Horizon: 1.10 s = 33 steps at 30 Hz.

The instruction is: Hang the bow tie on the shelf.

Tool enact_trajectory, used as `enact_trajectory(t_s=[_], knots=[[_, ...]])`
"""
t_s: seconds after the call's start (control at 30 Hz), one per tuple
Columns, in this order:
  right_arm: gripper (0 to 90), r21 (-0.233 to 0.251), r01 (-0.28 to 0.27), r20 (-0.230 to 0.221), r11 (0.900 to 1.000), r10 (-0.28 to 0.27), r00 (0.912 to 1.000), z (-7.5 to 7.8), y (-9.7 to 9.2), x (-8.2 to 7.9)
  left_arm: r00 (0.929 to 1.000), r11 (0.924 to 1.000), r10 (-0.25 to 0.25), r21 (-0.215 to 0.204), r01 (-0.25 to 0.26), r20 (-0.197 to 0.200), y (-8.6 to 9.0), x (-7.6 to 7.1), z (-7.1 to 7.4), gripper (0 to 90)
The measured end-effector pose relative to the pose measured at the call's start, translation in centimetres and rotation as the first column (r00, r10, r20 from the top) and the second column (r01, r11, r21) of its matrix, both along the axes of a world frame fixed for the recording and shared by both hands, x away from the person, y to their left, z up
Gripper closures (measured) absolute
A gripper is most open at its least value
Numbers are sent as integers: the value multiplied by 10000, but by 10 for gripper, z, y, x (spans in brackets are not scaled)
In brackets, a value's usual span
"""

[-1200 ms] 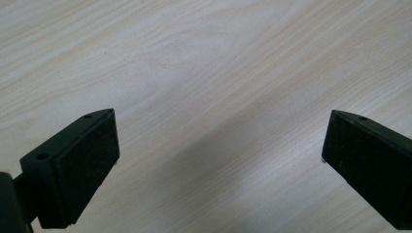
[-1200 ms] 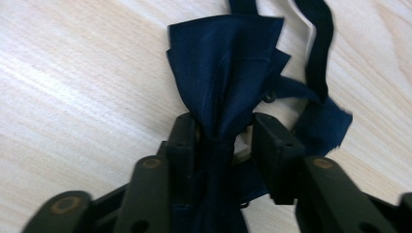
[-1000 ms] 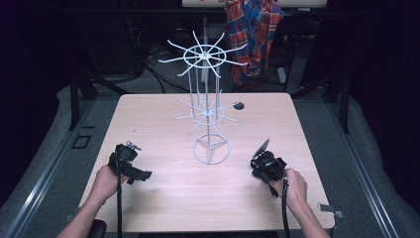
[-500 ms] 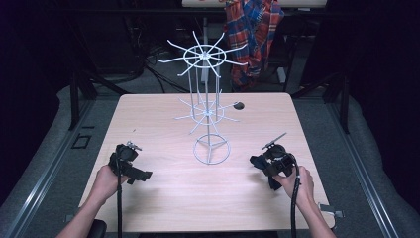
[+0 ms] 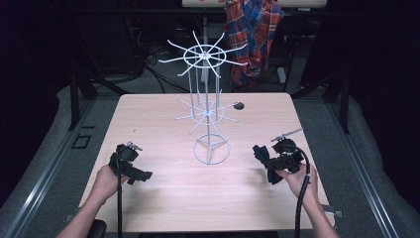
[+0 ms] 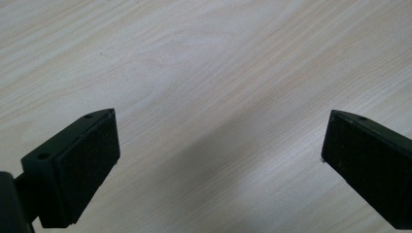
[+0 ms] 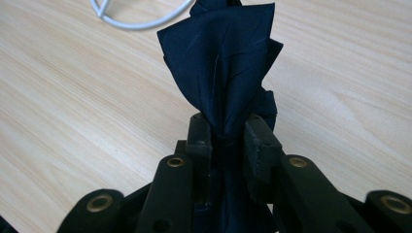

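Right hand-held gripper (image 7: 228, 133) clamped on dark navy cloth (image 7: 221, 73), low over worktop (image 5: 163, 208). White wire rack (image 5: 205, 106) lies up-left of it, base ring just beyond the cloth. Left hand-held gripper (image 6: 218, 145) gapes empty, farther off.

The counter (image 5: 163, 203) is pale, smooth wood grain; the rack (image 5: 205, 111) thin white-coated wire; the dark navy cloth (image 7: 221, 63) matt and creased; the right hand-held gripper (image 7: 227, 133) matt black plastic.
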State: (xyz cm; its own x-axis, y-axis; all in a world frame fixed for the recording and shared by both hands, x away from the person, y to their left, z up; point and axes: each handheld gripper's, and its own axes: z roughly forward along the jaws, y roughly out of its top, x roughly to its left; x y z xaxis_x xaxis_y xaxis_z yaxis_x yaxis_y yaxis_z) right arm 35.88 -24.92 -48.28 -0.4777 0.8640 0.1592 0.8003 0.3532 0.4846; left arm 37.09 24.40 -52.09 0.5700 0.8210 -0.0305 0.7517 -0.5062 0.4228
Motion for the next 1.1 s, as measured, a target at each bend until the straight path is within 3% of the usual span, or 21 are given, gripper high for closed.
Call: enact_trajectory(t_s=[0.17,0.73,1.1], knots=[[752,493,39,219,9988,-50,9997,6,-4,1,10000,10000,3,-6,-3,2,0,0,0,4],[751,1033,119,1131,9946,-237,9933,28,-3,13,10000,10000,-32,69,32,-43,-2,1,-2,4],[751,1426,85,1368,9897,-282,9902,33,2,44,9999,10000,-66,63,67,-104,-2,1,-2,5]])
